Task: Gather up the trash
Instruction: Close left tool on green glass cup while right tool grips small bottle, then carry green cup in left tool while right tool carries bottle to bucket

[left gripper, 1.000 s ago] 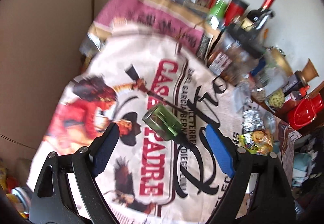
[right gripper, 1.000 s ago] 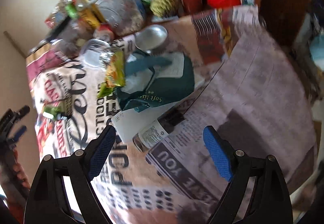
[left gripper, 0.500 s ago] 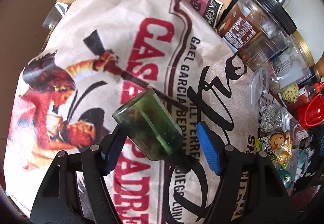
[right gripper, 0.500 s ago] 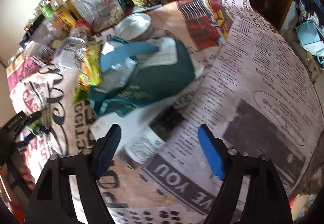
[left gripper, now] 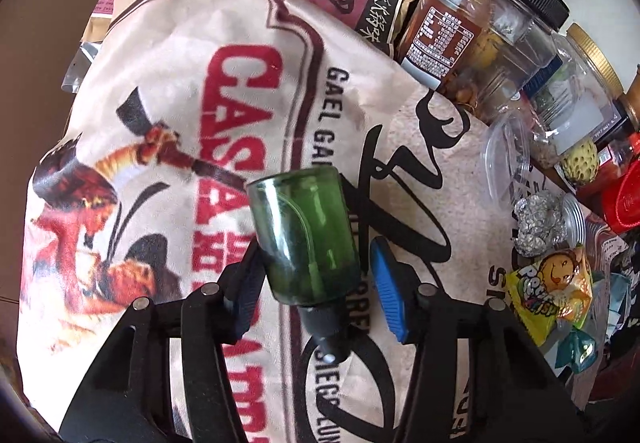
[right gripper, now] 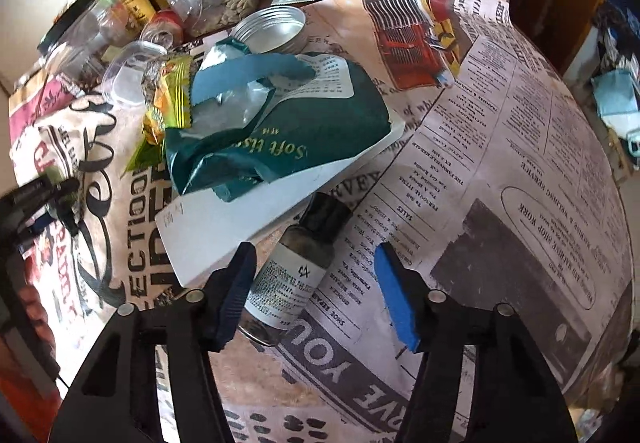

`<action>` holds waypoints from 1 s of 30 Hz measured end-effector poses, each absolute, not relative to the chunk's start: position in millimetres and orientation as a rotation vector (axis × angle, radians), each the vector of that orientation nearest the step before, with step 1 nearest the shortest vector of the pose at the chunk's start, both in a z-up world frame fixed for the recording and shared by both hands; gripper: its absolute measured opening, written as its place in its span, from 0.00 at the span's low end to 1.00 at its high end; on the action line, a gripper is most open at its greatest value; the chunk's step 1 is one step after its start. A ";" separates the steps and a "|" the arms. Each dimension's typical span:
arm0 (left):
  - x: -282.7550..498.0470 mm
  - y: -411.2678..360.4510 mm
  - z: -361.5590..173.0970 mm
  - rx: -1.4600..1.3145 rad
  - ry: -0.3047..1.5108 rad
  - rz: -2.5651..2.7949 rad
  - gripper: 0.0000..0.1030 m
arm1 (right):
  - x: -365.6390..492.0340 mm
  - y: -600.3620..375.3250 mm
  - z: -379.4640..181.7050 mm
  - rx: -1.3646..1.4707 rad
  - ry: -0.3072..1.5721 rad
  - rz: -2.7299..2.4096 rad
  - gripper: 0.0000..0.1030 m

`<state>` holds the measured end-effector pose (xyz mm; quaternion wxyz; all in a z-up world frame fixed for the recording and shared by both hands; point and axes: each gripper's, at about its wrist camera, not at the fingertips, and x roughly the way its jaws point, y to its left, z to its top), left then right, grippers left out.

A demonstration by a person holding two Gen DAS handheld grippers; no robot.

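Observation:
A green glass bottle with a black cap lies on the printed table cover. My left gripper straddles it and its jaws are closing. The left pad is at the glass, while a gap shows at the right pad. A small dark bottle with a white label and black cap lies on newspaper. It sits between the closing jaws of my right gripper, nearer the left pad, with a wide gap on the right. The left gripper also shows at the right wrist view's left edge.
A torn green tissue wrapper lies on a white board, just beyond the small bottle. A yellow snack wrapper, foil ball, clear cup and metal lid lie nearby. Jars and bottles crowd the far edge.
The left gripper came down over the green bottle and its jaws narrowed around it. The right gripper sank slightly toward the small bottle, its jaws narrowing too.

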<state>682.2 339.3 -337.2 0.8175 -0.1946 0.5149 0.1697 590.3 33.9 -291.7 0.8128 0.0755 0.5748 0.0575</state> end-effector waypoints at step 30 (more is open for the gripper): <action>617.6 199.7 -165.0 -0.164 0.833 0.126 0.41 | 544.9 -61.5 -176.9 0.185 1.017 0.303 0.25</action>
